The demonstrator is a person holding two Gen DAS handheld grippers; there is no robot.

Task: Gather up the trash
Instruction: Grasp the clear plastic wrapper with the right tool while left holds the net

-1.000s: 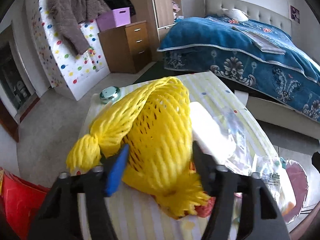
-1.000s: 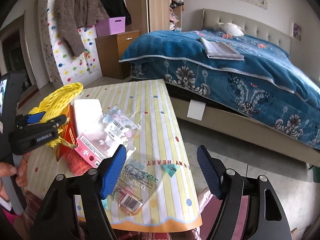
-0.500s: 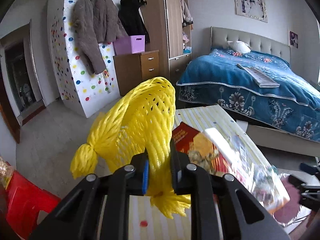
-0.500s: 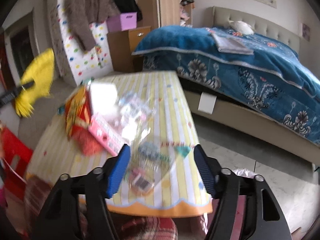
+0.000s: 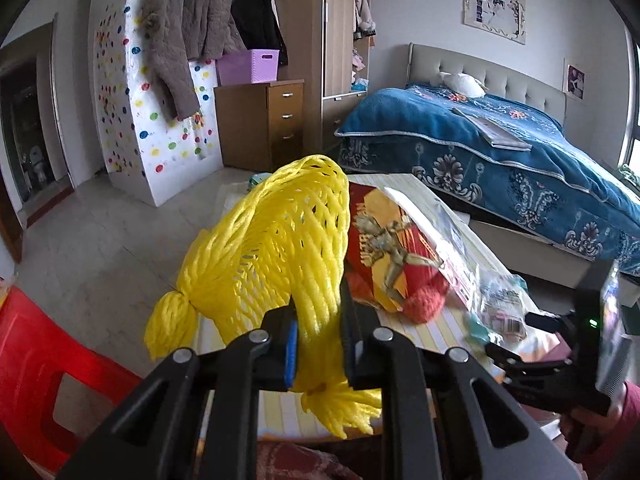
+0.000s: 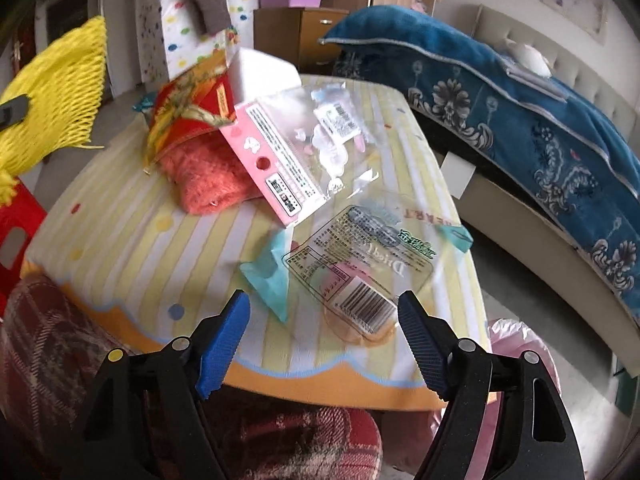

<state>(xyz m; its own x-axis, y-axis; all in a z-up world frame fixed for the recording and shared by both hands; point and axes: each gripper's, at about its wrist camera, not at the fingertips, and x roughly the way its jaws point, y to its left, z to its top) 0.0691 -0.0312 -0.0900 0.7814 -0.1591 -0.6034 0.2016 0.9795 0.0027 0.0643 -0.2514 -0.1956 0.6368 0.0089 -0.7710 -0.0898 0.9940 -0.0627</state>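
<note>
My left gripper [image 5: 318, 326] is shut on a yellow foam fruit net [image 5: 276, 256] and holds it in the air above the table's left end; the net [image 6: 56, 92] also shows at the left of the right wrist view. My right gripper [image 6: 324, 316] hangs over the table's near edge, its jaws opening, nothing between them. Just beyond it lies a clear plastic wrapper with a barcode [image 6: 360, 264]. Further back lie a pink-edged clear packet [image 6: 296, 152], a red and gold packet [image 6: 188, 104], a red-orange foam net [image 6: 208, 176] and a white block [image 6: 260, 72].
The small table has a yellow striped cloth [image 6: 132, 232]. A red plastic stool [image 5: 36, 368] stands at the left. A pink bag [image 6: 520, 344] sits on the floor at the table's right. A bed with a blue blanket [image 5: 500, 160] fills the right side.
My left gripper closed on the yellow net and lifted it off the table toward the left. My right gripper came down toward the clear wrapper and its jaws spread wider.
</note>
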